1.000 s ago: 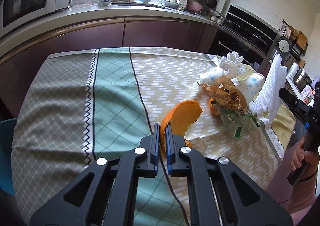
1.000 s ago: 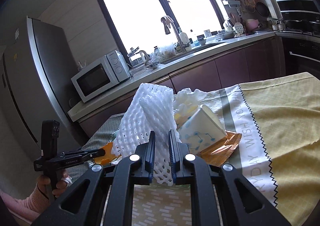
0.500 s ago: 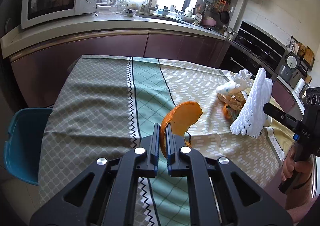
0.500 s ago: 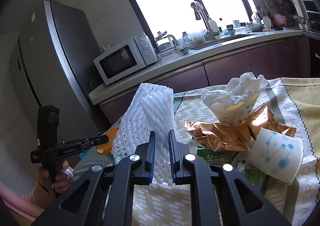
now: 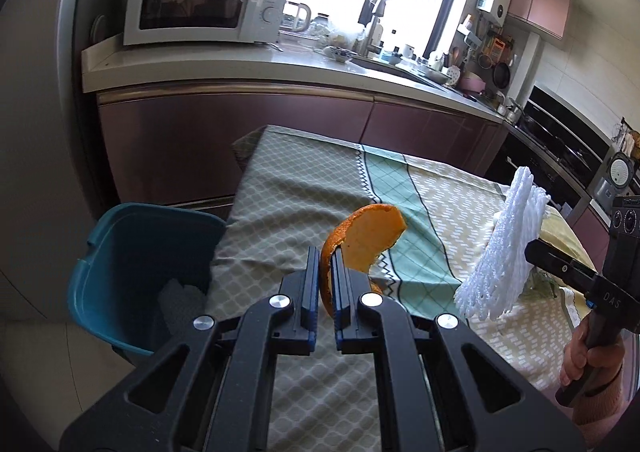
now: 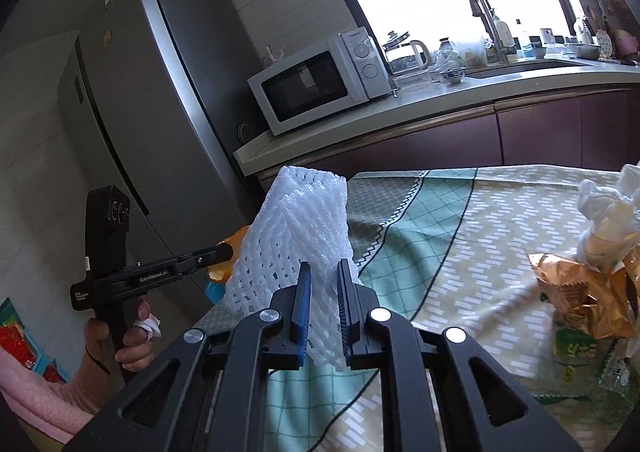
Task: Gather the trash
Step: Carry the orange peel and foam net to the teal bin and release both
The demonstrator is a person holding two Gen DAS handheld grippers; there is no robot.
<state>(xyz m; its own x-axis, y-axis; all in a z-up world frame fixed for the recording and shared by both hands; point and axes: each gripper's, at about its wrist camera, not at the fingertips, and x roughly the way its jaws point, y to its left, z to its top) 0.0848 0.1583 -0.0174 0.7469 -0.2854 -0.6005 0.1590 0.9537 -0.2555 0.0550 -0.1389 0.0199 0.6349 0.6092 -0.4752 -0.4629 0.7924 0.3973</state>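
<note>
left gripper (image 5: 324, 284) pinches the orange peel (image 5: 362, 236), held above the table edge just beside the teal bin (image 5: 120, 252). right gripper (image 6: 323, 304) clamps the white foam net (image 6: 300, 236), lifted over the tablecloth (image 6: 460, 252).

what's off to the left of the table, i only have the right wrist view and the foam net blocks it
Observer: A teal bin stands on the floor against the table's left end, shown by the left wrist view.
Operator: anything in it yet
Observer: Something pale lies at the bottom; I cannot tell what it is.
Operator: and what's the left gripper holding, i only see an orange sliver
Observer: The left gripper is shut on an orange peel, held above the tablecloth beside the bin.
</note>
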